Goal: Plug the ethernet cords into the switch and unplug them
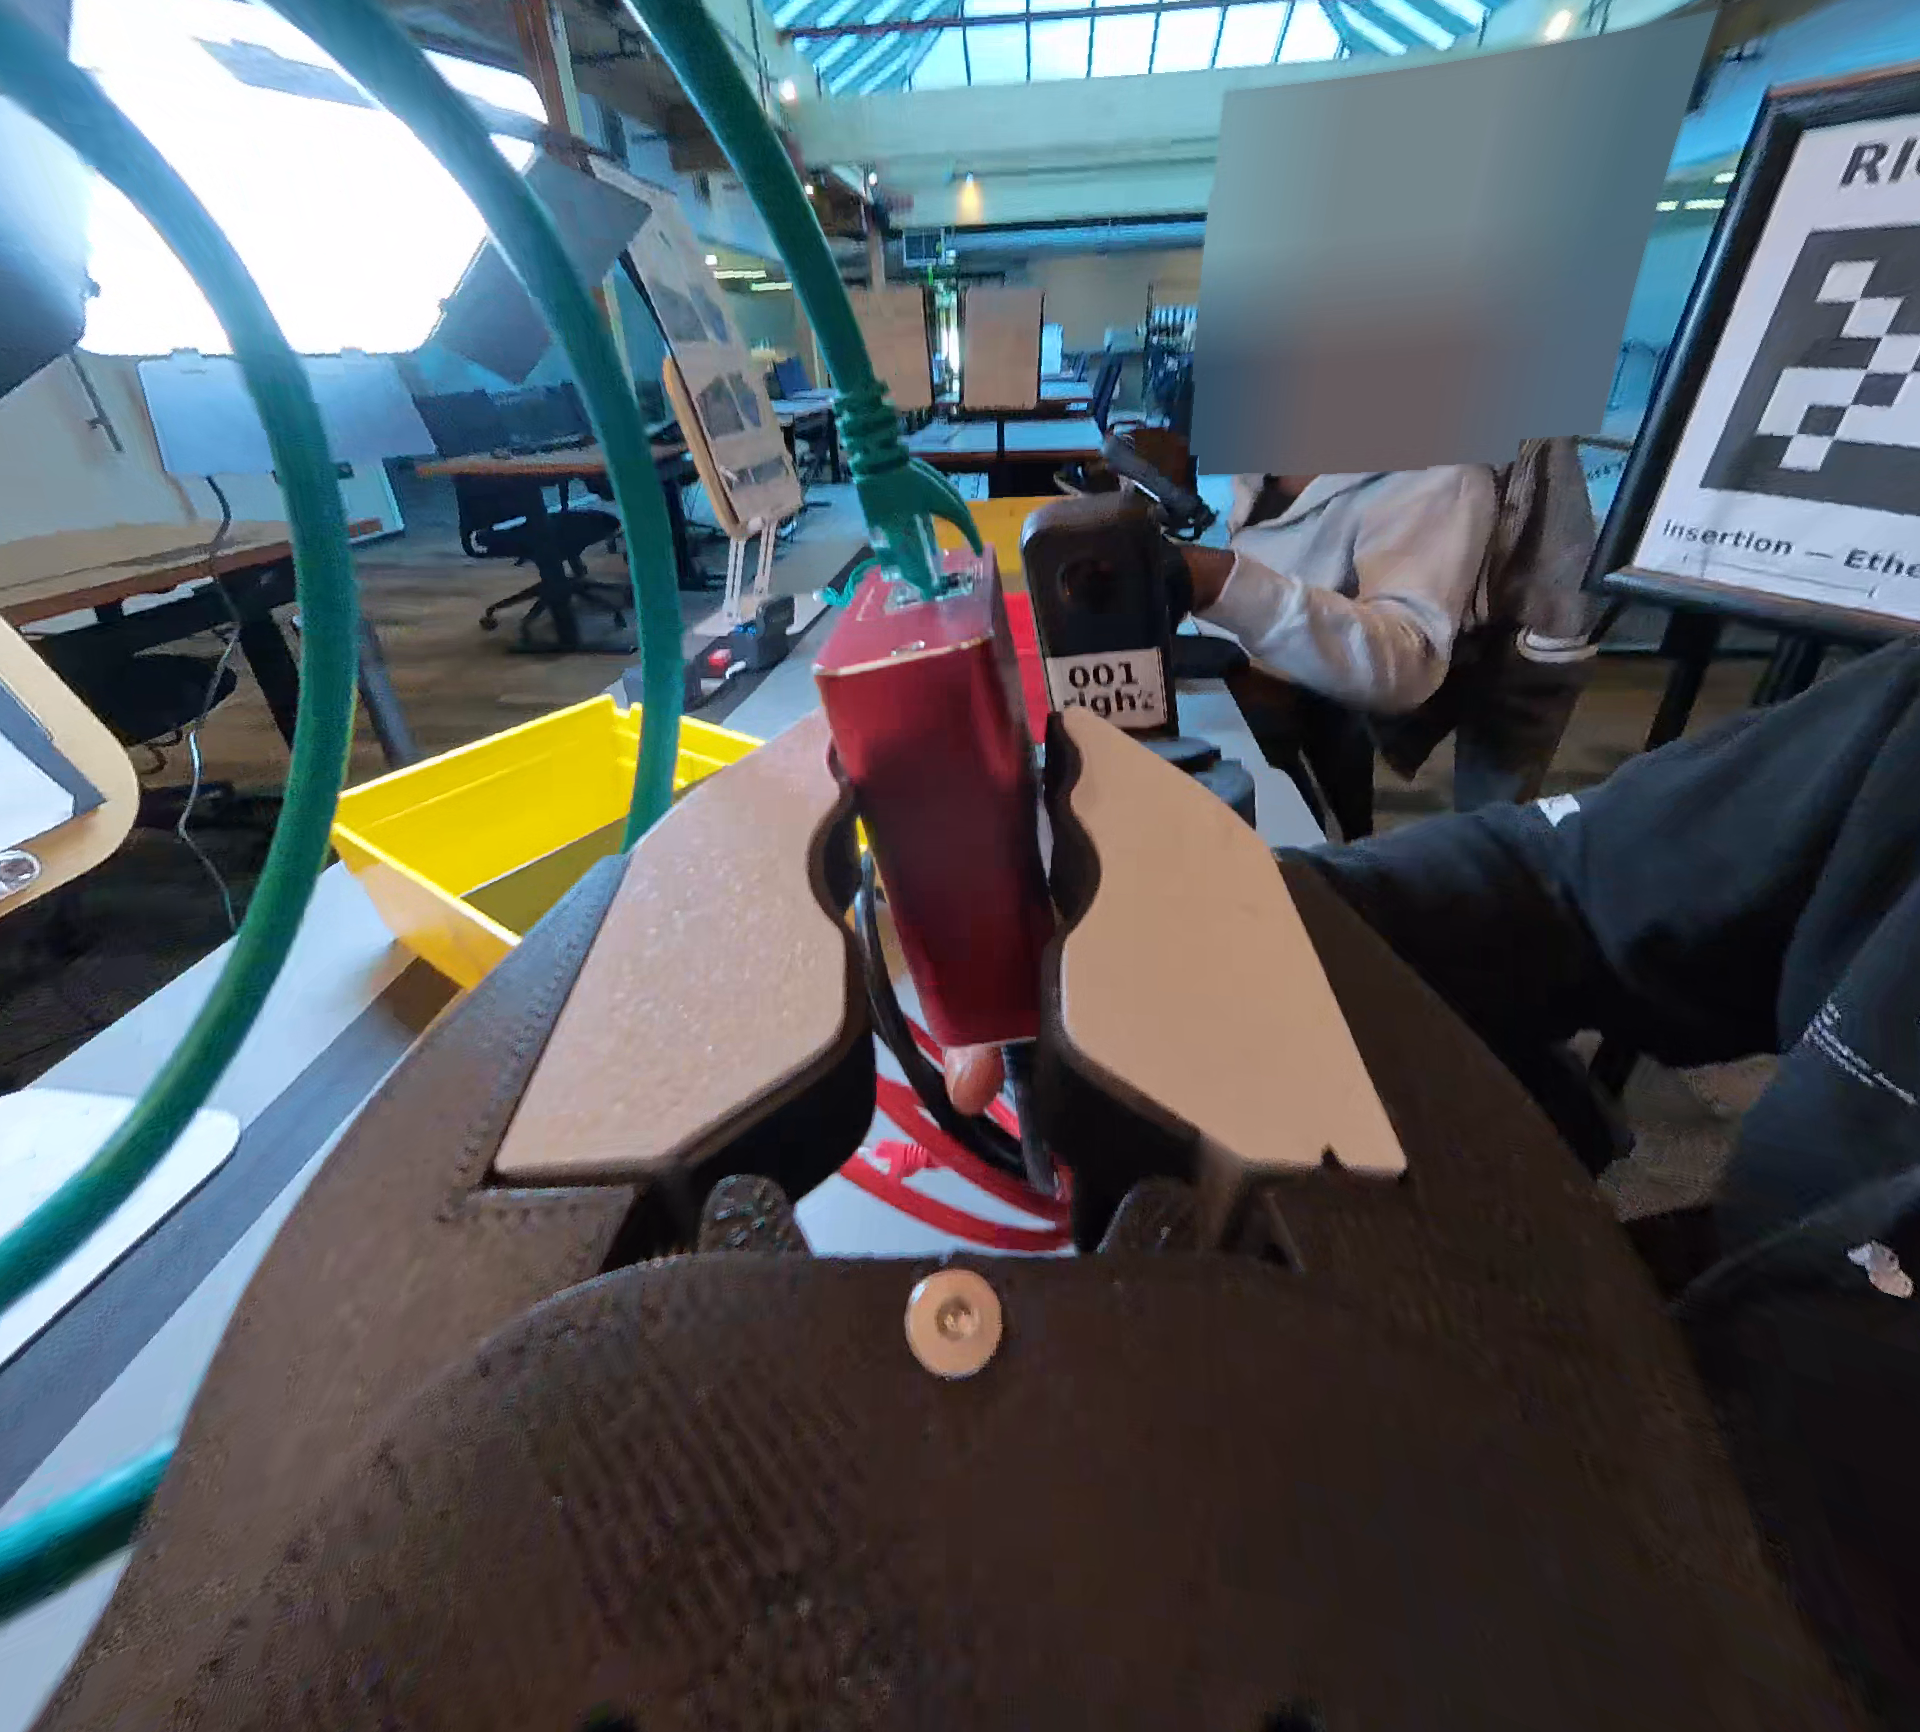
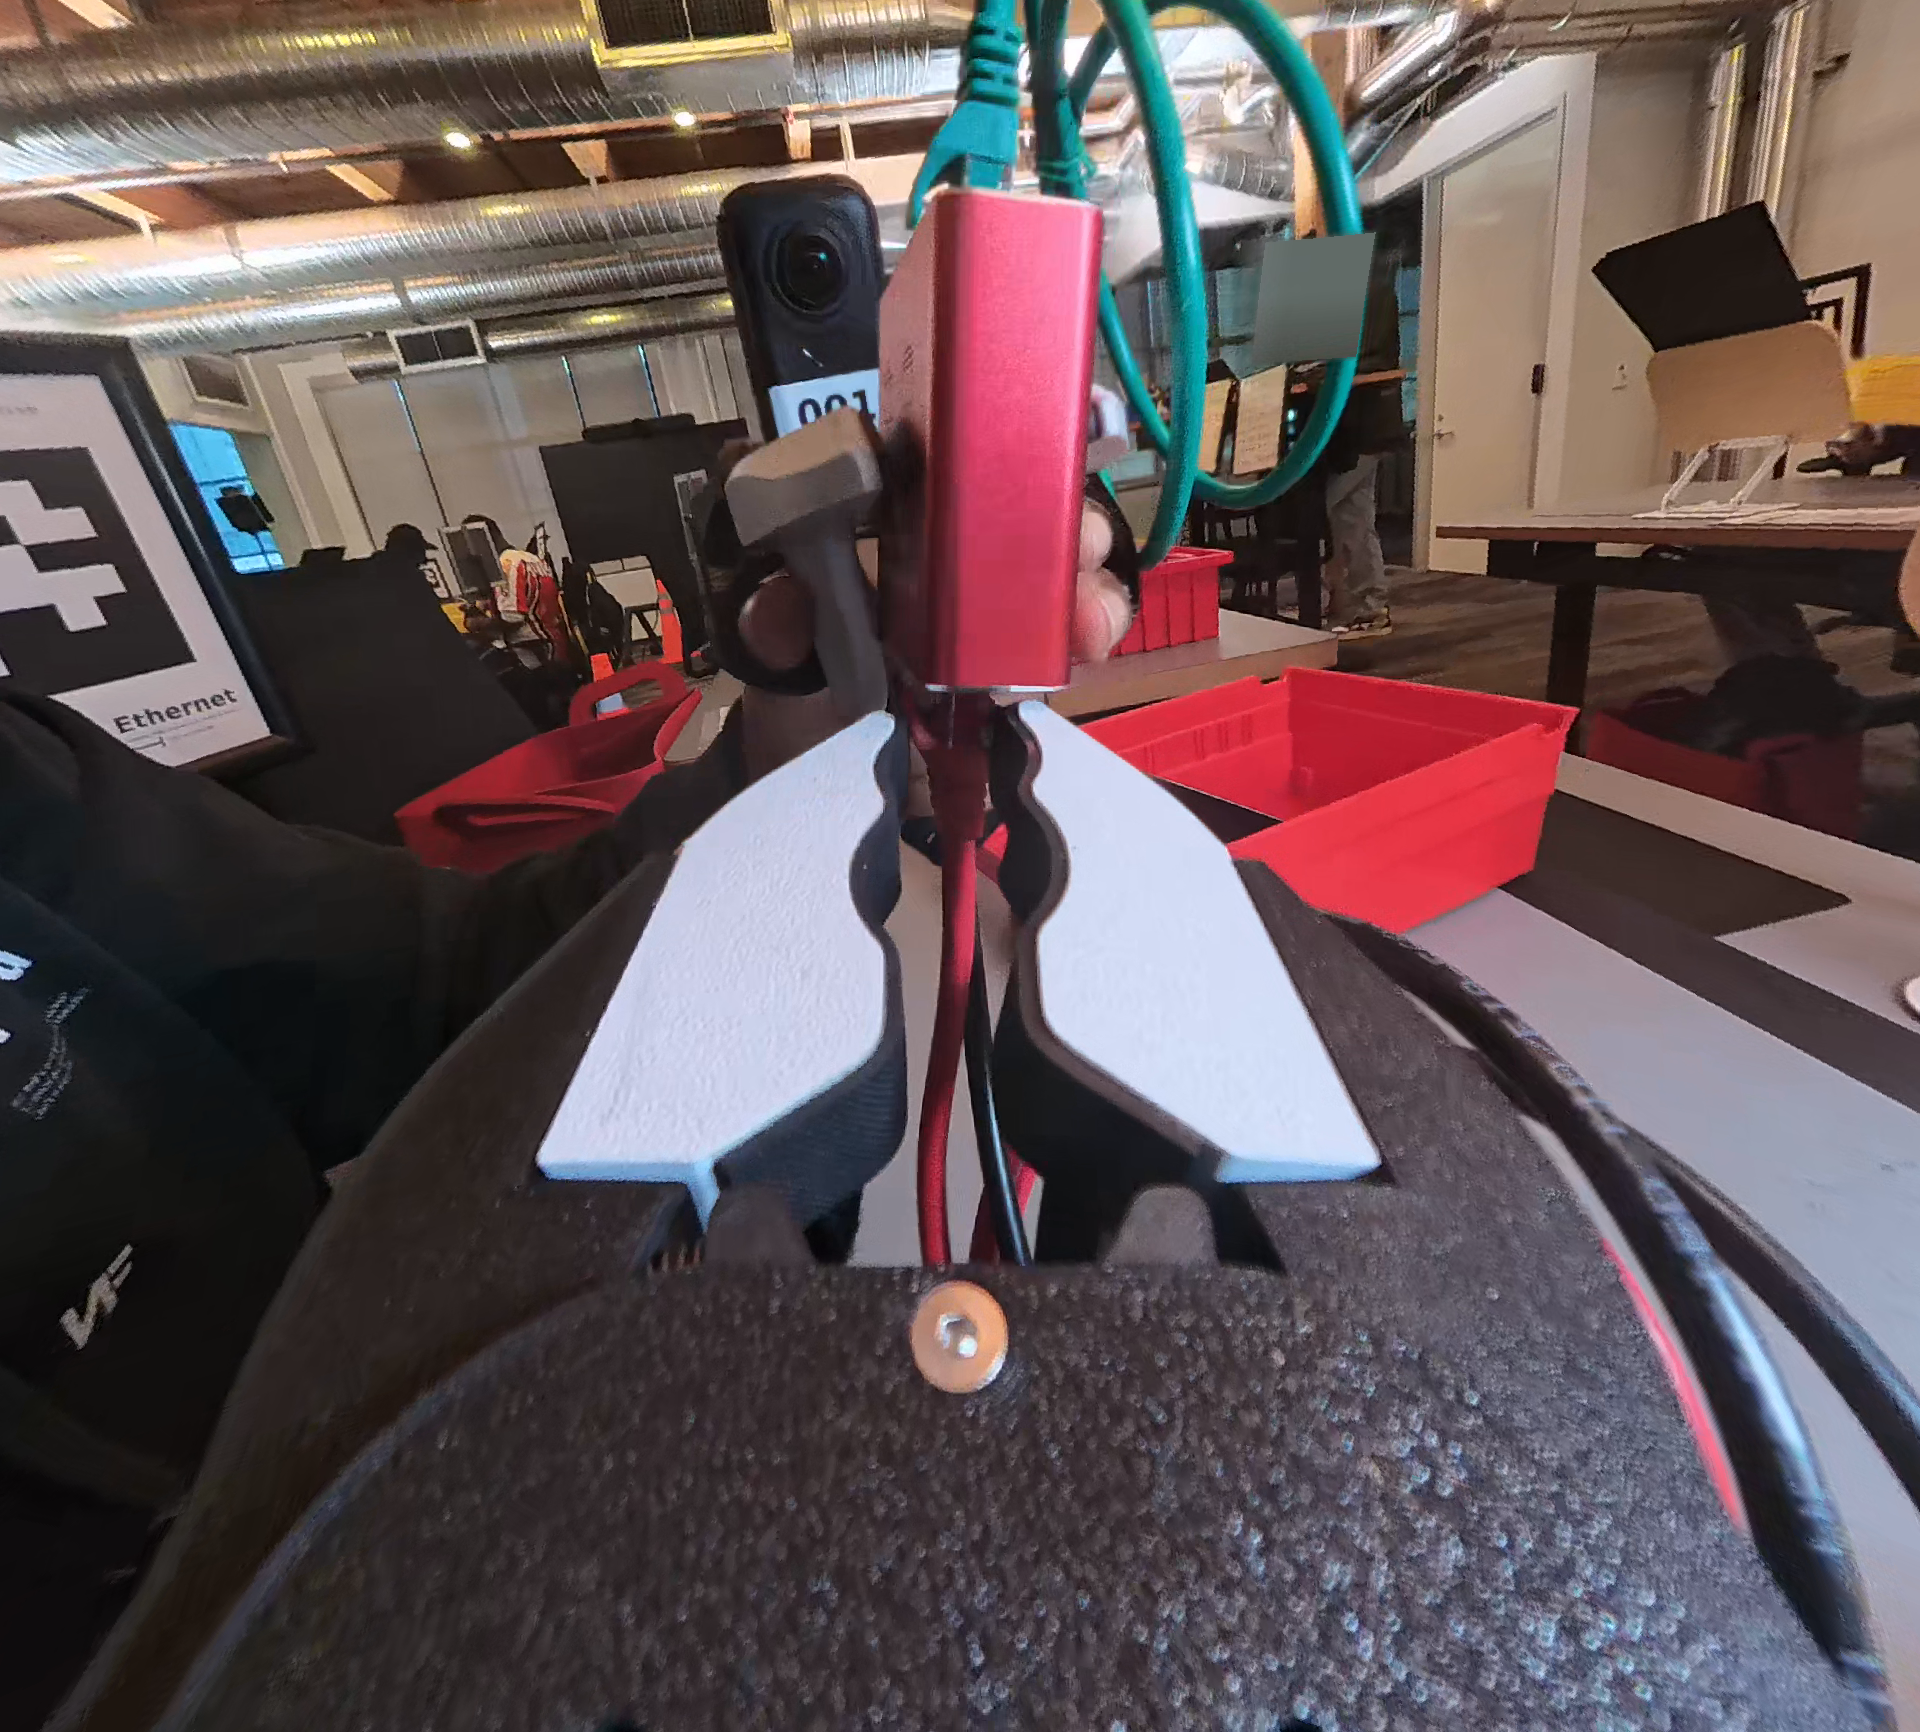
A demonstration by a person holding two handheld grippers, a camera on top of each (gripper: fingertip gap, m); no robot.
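1. In the left wrist view, loops of green ethernet cord (image 1: 301, 477) arced across the left side of the frame, above the yellow bin (image 1: 499, 809) that sat on the pale surface (image 1: 343, 986).
2. The green cord's plug (image 1: 902, 529) sat in a port at the far, upper end of the red switch (image 1: 940, 809), which stood roughly upright and slightly tilted.
3. The left claw (image 1: 945, 809) was pinching the switch: both pale pads pressed against its long sides, with the switch's far end reaching out beyond the fingertips.
4. Below the switch, a black cable and coils of red cord (image 1: 935, 1194) showed between the fingers.
5. Right of the switch stood the other rig's black camera (image 1: 1096, 612), and further right a framed sign (image 1: 1787, 363).
6. In the right wrist view, a framed sign (image 2: 114, 560) stood at the left, and the left rig's camera (image 2: 800, 280) was just left of the switch (image 2: 987, 456).
7. The right claw (image 2: 961, 752) lay just beneath the switch's lower end, its fingertips drawn close around the red cord's plug (image 2: 956, 778); whether they actually gripped it cannot be told.
8. The red cord (image 2: 948, 1059) and a black cable ran back between the fingers.
9. Green loops (image 2: 1174, 228) hung to the right of the switch, and a red bin (image 2: 1382, 799) sat on the surface further right.
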